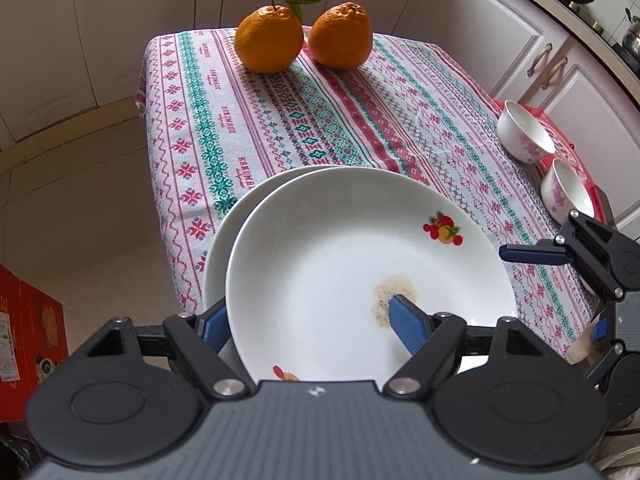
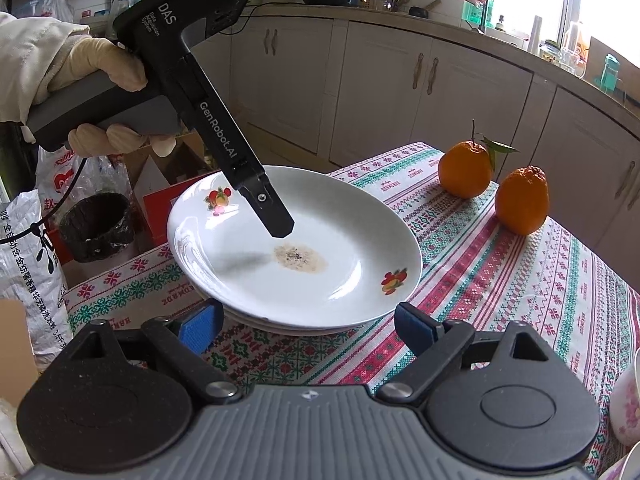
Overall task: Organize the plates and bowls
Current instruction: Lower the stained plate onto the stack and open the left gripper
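Note:
A white plate (image 1: pixel 340 264) with fruit decals and a brown stain lies on top of another white plate (image 1: pixel 222 240) near the table's left edge. My left gripper (image 1: pixel 308 320) is open. One blue pad (image 1: pixel 214 320) sits outside the top plate's rim and the other (image 1: pixel 404 322) hovers over its inside, neither pressing. In the right wrist view the left gripper (image 2: pixel 280 228) hangs just above the top plate (image 2: pixel 304 240). My right gripper (image 2: pixel 308 326) stands open in front of the stack with nothing between its fingers. Two flowered white bowls (image 1: pixel 524 132) (image 1: pixel 568 196) stand at the table's right edge.
Two oranges (image 1: pixel 268 38) (image 1: pixel 340 36) sit at the far end of the patterned tablecloth (image 1: pixel 280 120). The bowls rest on a red mat (image 1: pixel 560 128). A red box (image 1: pixel 24 340) is on the floor at the left. A black bin (image 2: pixel 98 224) and bags stand beyond the table.

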